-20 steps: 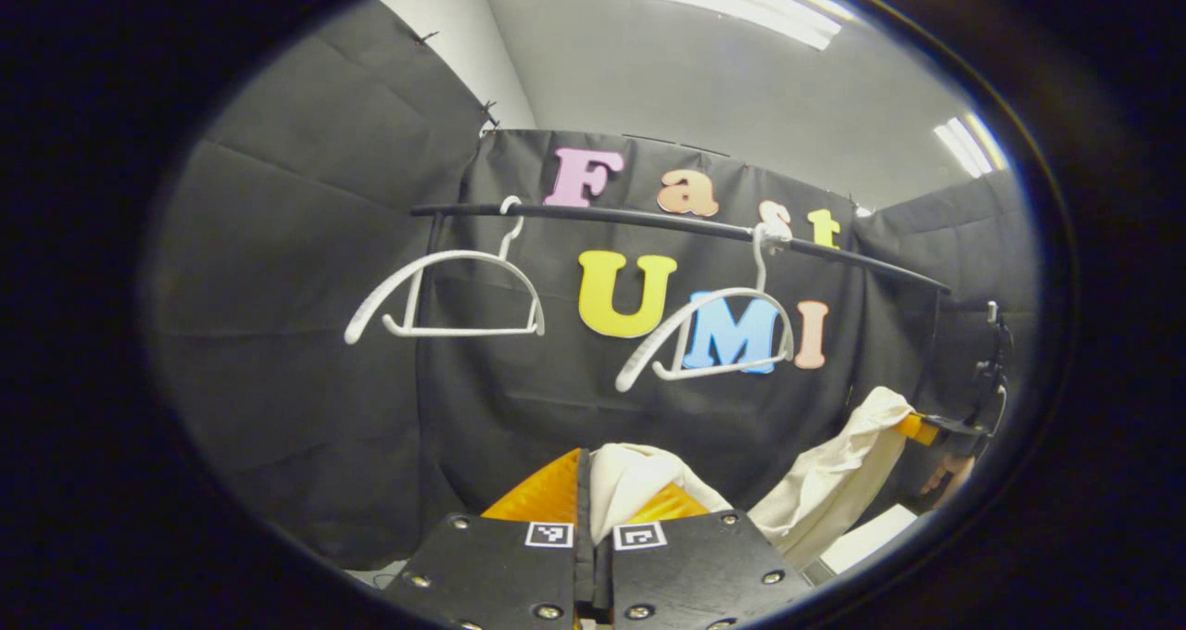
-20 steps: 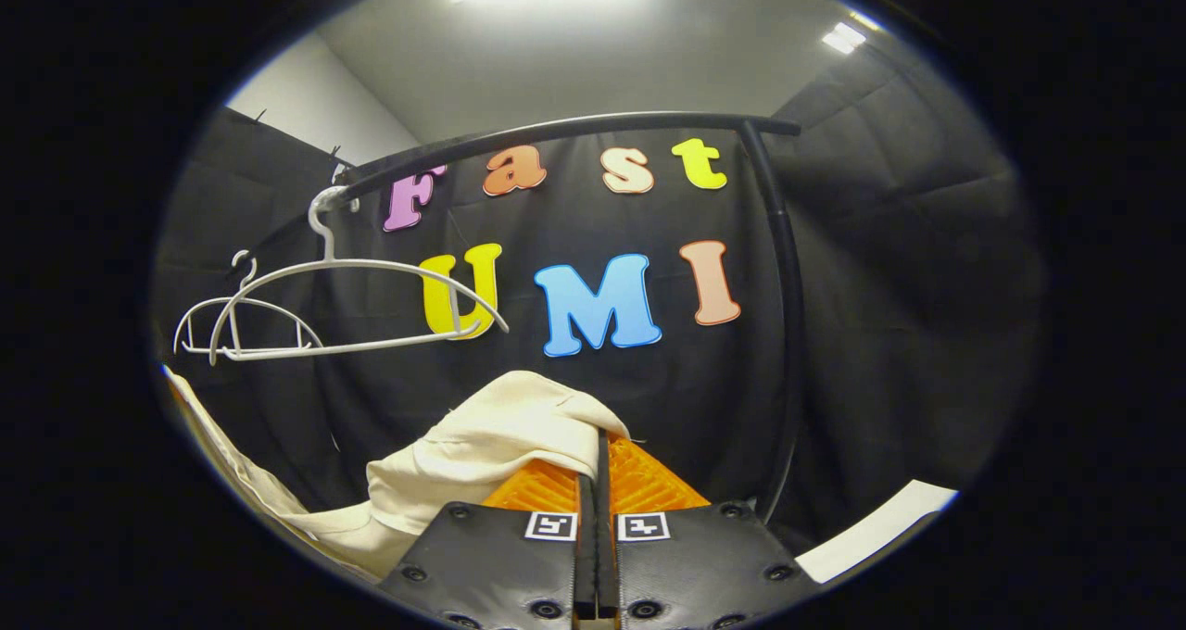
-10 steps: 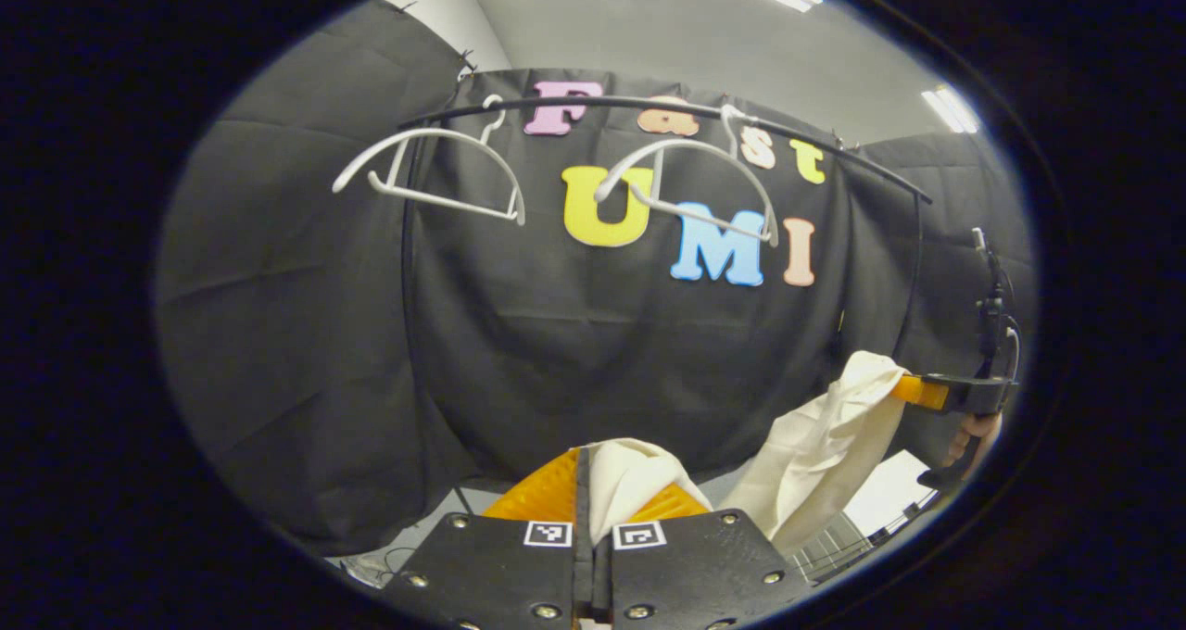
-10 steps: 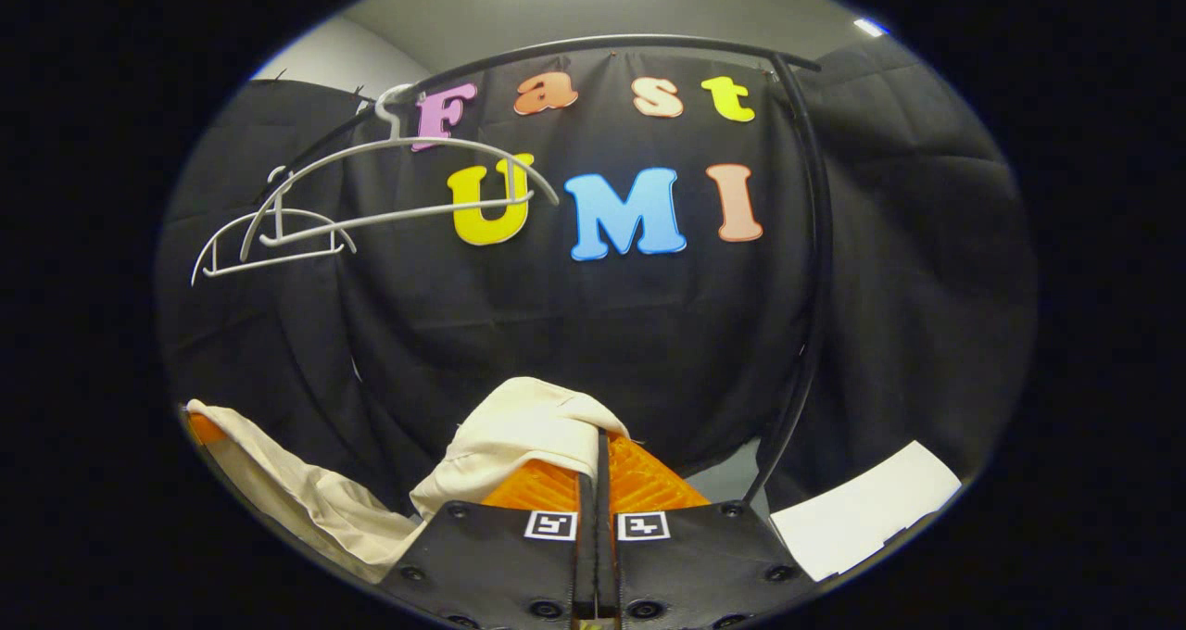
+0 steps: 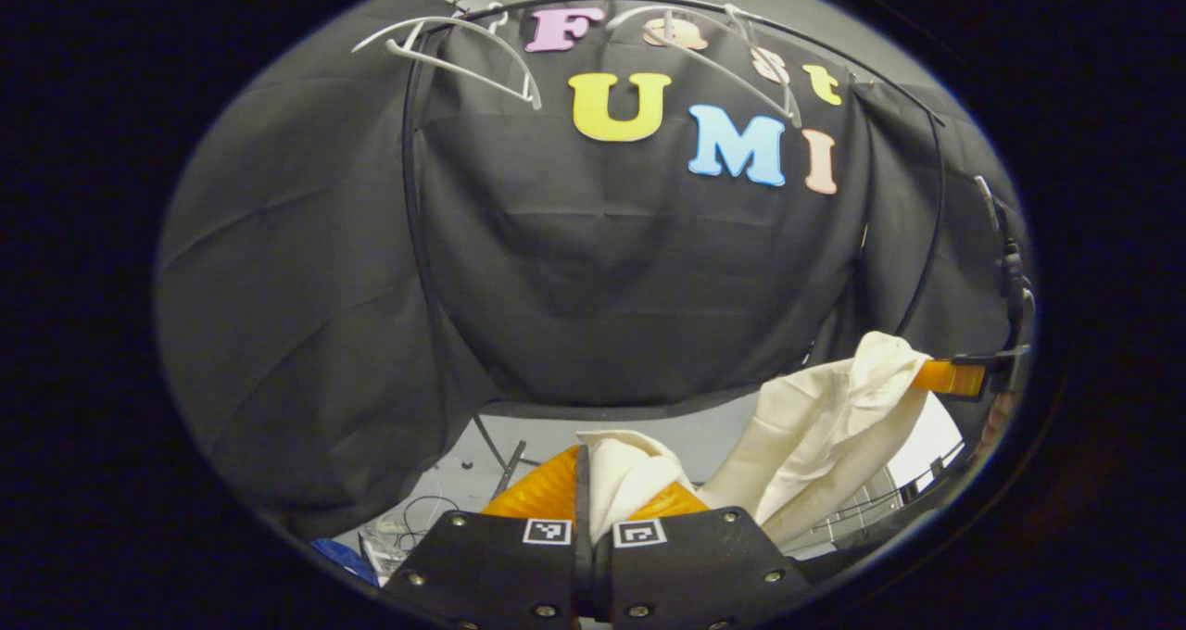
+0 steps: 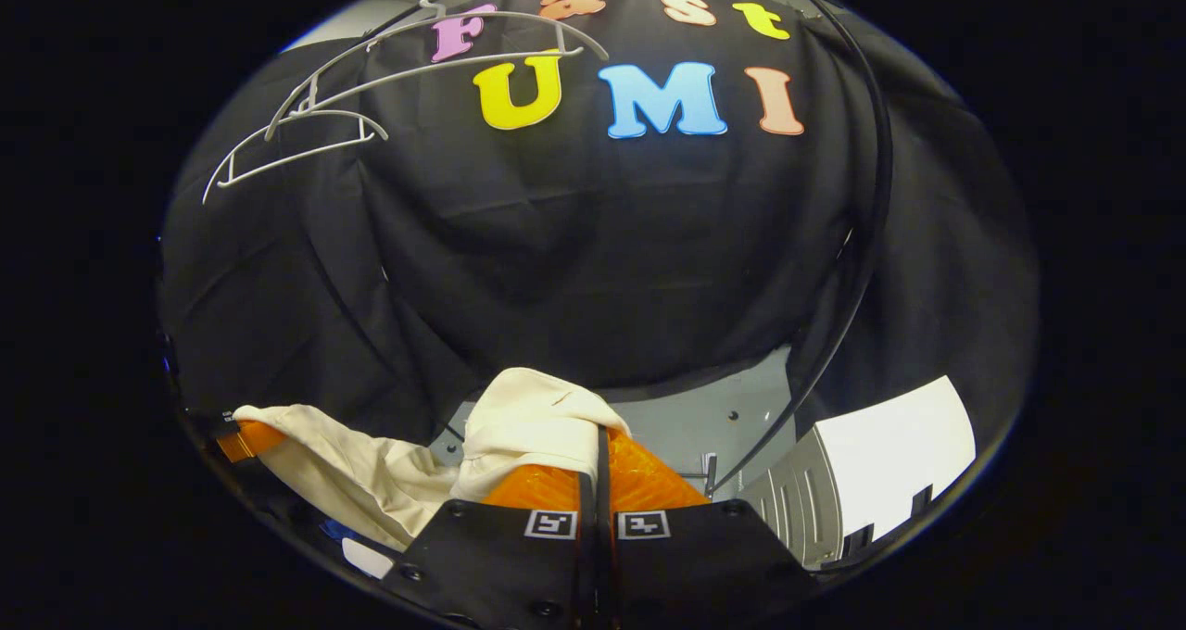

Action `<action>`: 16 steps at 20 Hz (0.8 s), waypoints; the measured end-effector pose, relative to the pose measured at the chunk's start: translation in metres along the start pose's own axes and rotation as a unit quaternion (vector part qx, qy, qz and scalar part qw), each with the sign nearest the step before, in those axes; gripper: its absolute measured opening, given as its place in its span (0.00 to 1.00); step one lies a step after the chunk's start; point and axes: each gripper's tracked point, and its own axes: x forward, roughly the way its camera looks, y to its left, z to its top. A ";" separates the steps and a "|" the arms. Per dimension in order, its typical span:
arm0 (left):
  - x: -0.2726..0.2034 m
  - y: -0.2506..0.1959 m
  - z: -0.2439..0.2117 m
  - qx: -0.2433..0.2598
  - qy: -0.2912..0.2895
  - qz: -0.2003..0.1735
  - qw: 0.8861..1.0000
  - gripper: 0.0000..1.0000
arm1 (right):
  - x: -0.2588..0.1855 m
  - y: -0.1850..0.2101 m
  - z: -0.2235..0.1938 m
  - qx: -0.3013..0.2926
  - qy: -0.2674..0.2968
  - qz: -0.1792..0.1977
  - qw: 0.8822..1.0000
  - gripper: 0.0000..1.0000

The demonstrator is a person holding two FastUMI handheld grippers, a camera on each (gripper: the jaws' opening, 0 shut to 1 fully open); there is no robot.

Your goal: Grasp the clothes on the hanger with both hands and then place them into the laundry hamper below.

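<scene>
A cream garment (image 5: 825,435) hangs slack between my two grippers, well below the two bare white hangers (image 5: 463,42) on the black rail. In the left gripper view my left gripper (image 5: 582,459) is shut on one bunched end of the cloth. Farther right, the right gripper (image 5: 945,377) pinches the other end. In the right gripper view my right gripper (image 6: 600,440) is shut on a fold of the garment (image 6: 533,417), and the left gripper (image 6: 246,440) holds the far end at lower left. The hangers (image 6: 398,65) sit at the top left.
The black rack's upright (image 5: 412,241) stands left of the cloth, and its other upright (image 6: 852,241) curves down on the right. A grey slatted container with a white surface (image 6: 880,445) sits at lower right. Cables and a blue item (image 5: 389,533) lie on the grey floor.
Both grippers have dropped with the garment. The hangers and rail have slid up to the top of both views. The floor and the slatted container have come into sight.
</scene>
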 end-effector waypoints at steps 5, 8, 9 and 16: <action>0.006 -0.006 -0.013 0.000 0.017 -0.014 1.000 0.01 | 0.007 0.002 -0.010 -0.004 0.022 -0.006 1.000 0.02; 0.006 -0.005 -0.016 0.010 0.024 -0.013 1.000 0.01 | 0.006 0.009 -0.016 -0.001 0.033 -0.004 0.999 0.02; 0.006 -0.004 -0.017 0.012 0.027 -0.012 0.999 0.02 | 0.007 0.015 -0.020 0.000 0.041 0.005 0.999 0.05; 0.005 -0.009 -0.045 -0.004 0.080 -0.026 0.996 0.33 | -0.001 0.035 -0.044 -0.016 0.106 0.055 0.993 0.81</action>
